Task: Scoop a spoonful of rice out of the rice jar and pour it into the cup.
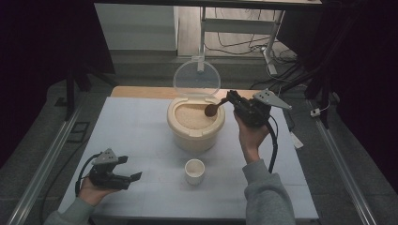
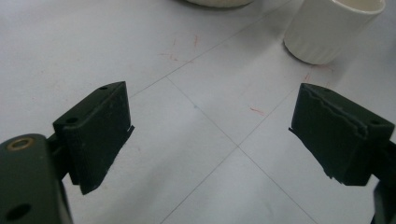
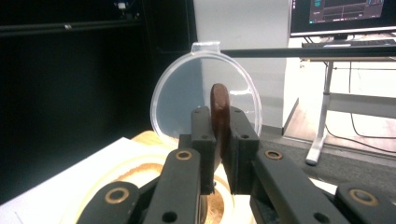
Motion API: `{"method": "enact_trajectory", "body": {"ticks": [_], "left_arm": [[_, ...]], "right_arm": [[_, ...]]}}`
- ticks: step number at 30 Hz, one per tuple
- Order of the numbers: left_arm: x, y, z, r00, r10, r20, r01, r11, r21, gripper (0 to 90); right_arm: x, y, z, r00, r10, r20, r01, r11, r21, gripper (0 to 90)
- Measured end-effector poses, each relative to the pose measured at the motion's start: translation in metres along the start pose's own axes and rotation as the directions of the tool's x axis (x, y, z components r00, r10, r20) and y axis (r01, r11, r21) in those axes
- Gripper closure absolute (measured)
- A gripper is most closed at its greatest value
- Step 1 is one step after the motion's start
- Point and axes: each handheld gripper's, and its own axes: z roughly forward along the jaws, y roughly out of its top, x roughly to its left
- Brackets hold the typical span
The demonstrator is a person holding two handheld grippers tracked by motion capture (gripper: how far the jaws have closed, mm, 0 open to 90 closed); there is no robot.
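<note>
A cream round container (image 1: 195, 123) full of pale grain stands at the table's middle, its clear lid (image 1: 196, 78) tipped up behind it. My right gripper (image 1: 233, 101) is shut on the handle of a brown wooden spoon (image 1: 212, 109), whose bowl hangs over the grain at the container's right side. In the right gripper view the spoon (image 3: 220, 108) stands edge-on between the jaws, in front of the lid (image 3: 205, 95). A small white cup (image 1: 195, 171) sits in front of the container. My left gripper (image 1: 132, 168) rests open near the front left, with bare table between its fingers (image 2: 95, 133); the cup (image 2: 332, 29) shows beyond them.
The white table (image 1: 136, 136) has free room to the left and right of the container. Dark curtains flank the scene. Behind the table are a desk frame (image 1: 270, 42) and floor cables, and a monitor (image 3: 343, 16) shows in the right gripper view.
</note>
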Motion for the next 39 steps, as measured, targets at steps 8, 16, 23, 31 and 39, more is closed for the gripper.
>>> {"method": "enact_trajectory", "body": {"ticks": [8, 16, 23, 31, 39], "left_arm": [[0.0, 0.0, 0.002, 1.0, 0.003, 0.004, -0.003, 1.0, 0.008, 11.8], [-0.002, 0.0, 0.003, 1.0, 0.004, 0.009, -0.004, 0.9999, 0.013, 11.8], [-0.002, 0.0, 0.005, 0.9999, 0.004, 0.012, -0.004, 0.9998, 0.018, 11.8], [-0.002, 0.0, 0.005, 0.9999, 0.007, 0.015, -0.007, 0.9998, 0.02, 11.8], [-0.002, 0.0, 0.005, 0.9999, 0.006, 0.014, -0.006, 0.9997, 0.022, 11.9]], "right_arm": [[0.005, -0.013, 0.013, 0.9997, -0.022, 0.012, 0.021, 0.9975, 0.068, 82.8], [0.003, -0.031, 0.025, 0.9964, 0.085, -0.006, -0.084, 0.9911, 0.104, 82.8], [-0.008, -0.039, 0.026, 0.9635, 0.268, -0.001, -0.266, 0.959, 0.097, 82.2], [-0.014, -0.041, 0.025, 0.9212, 0.389, -0.008, -0.387, 0.9176, 0.092, 81.5], [-0.02, -0.045, 0.024, 0.8869, 0.462, -0.002, -0.46, 0.8841, 0.08, 81.5]]}}
